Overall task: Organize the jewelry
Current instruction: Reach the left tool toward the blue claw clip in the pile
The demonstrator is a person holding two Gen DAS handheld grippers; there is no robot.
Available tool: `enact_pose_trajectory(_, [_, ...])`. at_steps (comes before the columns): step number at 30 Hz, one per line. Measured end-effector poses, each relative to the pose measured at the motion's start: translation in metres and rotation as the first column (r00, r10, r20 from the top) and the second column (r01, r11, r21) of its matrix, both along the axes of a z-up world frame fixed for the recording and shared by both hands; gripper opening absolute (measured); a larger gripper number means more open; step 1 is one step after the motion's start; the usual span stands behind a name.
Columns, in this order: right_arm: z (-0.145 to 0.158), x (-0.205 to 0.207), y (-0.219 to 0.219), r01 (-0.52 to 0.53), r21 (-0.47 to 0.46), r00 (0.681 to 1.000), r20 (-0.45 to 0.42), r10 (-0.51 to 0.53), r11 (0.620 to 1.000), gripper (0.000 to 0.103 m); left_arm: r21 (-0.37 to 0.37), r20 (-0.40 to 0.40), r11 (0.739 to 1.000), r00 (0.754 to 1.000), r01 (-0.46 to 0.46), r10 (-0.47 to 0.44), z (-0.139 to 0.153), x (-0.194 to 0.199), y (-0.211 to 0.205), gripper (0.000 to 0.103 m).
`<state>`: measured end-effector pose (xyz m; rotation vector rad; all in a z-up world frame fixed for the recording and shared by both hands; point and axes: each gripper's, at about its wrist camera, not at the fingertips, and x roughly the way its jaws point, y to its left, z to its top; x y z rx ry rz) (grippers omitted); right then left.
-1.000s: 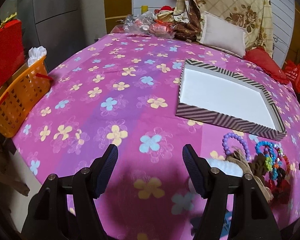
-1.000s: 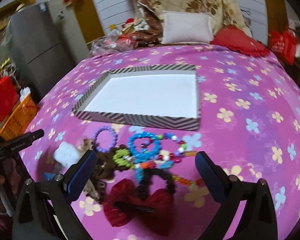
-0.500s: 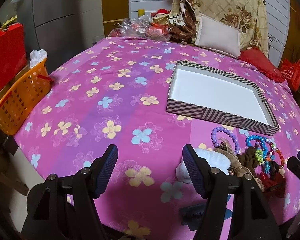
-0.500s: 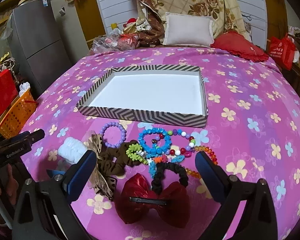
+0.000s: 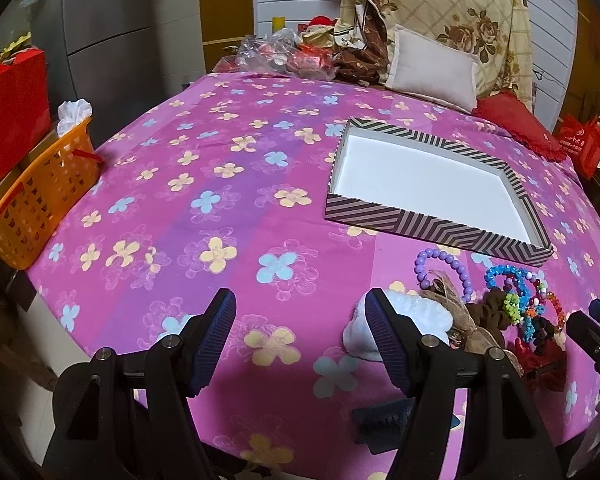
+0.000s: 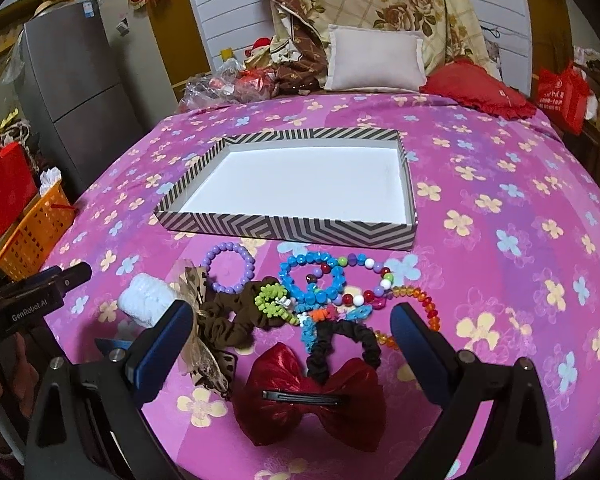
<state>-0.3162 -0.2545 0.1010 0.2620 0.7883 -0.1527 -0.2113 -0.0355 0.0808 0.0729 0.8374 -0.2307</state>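
Jewelry pile (image 6: 300,304) is framed at 12 o'clock by the parted right gripper (image 6: 292,332).
Left gripper (image 5: 300,336) is held apart too; the striped tray (image 6: 284,230) lies beyond.

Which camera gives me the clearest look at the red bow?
Right wrist: the red bow lies whole and close, clip side up. Left wrist shows only a dark red edge behind the pile.

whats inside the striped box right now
Nothing visible: the striped box shows only its bare white floor in both views. The near wall hides a thin strip of floor just behind it. The jewelry pile lies outside, in front.
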Motion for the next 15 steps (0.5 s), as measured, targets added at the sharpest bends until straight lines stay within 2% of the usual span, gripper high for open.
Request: enact_pose_trajectory(15, [-0.0015,0.0043,0.0099,-0.035,-0.029,0.999,-0.026,0.034,0.999,0.101,0.002,-0.003,1.000,1.000,0.008,-0.008,0.0024,-0.0009,-0.0013,0.067])
